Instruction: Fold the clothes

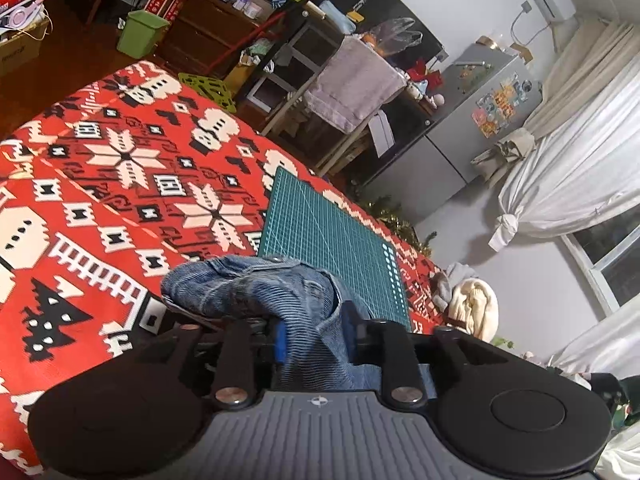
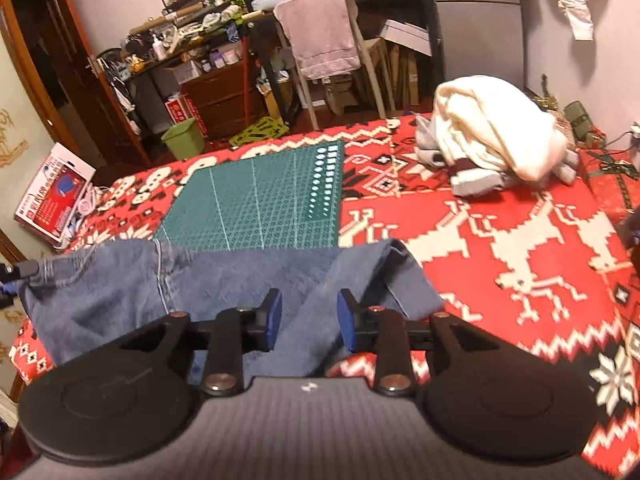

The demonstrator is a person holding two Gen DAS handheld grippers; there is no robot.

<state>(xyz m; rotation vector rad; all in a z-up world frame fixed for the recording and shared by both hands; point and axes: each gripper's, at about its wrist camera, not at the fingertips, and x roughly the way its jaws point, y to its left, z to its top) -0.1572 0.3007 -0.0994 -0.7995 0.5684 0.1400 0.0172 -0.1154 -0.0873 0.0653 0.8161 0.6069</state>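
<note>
From the left wrist we look, rolled sideways, low over the red blanket [image 1: 100, 184] toward the green mat [image 1: 320, 224] at 12 o'clock, from the right wrist level, higher, we share mat [image 2: 260, 200], blanket [image 2: 500, 248], draped chair [image 2: 324, 32].

The jeans [image 2: 224, 280] are soft, faded blue denim with pale stitching (ribbed weave shows in the left wrist view). Beneath lies a knitted-looking red patterned blanket [image 2: 500, 248] and a matt green cutting mat [image 2: 264, 204]. Each tool [image 2: 308, 320] is matt black plastic with blue pads.
</note>
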